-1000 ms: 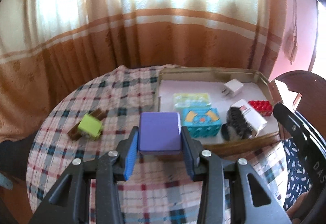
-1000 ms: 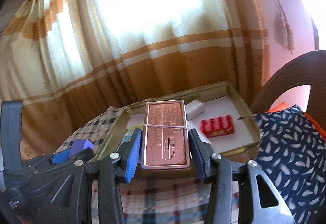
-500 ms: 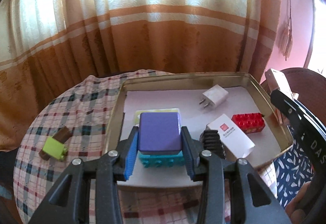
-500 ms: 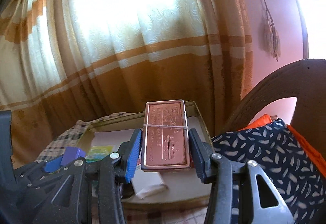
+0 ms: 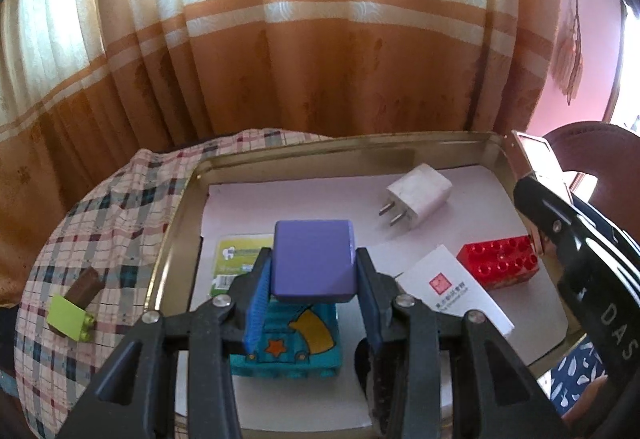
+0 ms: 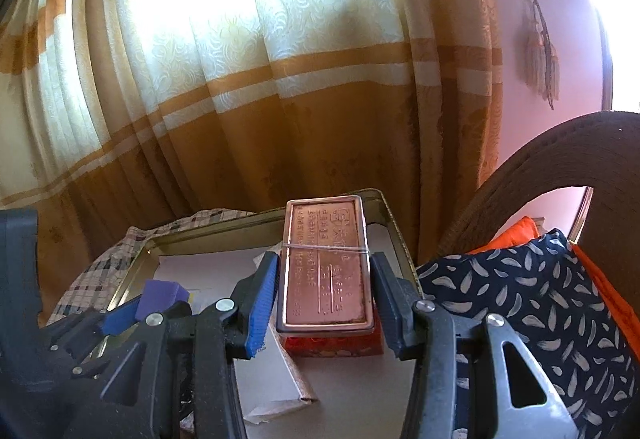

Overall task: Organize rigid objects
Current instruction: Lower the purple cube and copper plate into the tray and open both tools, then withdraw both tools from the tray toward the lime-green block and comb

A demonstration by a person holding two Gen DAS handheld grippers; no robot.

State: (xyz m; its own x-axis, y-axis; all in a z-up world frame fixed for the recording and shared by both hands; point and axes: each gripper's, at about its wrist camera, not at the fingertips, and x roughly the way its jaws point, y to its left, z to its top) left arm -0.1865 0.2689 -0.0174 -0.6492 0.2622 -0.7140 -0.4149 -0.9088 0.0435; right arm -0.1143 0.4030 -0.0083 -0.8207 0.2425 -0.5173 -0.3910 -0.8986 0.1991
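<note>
Two hand-held tongs hang over a metal tray (image 5: 182,199) on a plaid-covered table (image 5: 100,215), each carrying a piece to be put away. Far to the left of the left gripper (image 5: 312,291), a lime-green brick (image 5: 68,315) and a brown block (image 5: 84,285) wait on the cloth outside the tray. The left gripper's blue pads are clamped on the two sides of a purple block (image 5: 313,259), which rides directly above a teal star-printed brick (image 5: 296,347) on the tray's white liner, with a green-labelled packet (image 5: 236,259) just behind to the left. To the right of those jaws lie a white card box (image 5: 452,287), a white charger plug (image 5: 418,197) farther back and a red studded brick (image 5: 500,265). The right gripper (image 6: 324,295) pinches a copper-coloured tin (image 6: 325,259) by its long sides, its long axis running straight ahead toward the tray's far right corner, with a red object partly hidden beneath it. Both tools tilt downward over the tray, the left more steeply. The left load appears nearer a free spot: bare liner lies just ahead of it, so setting down likely means clearing the teal brick first
</note>
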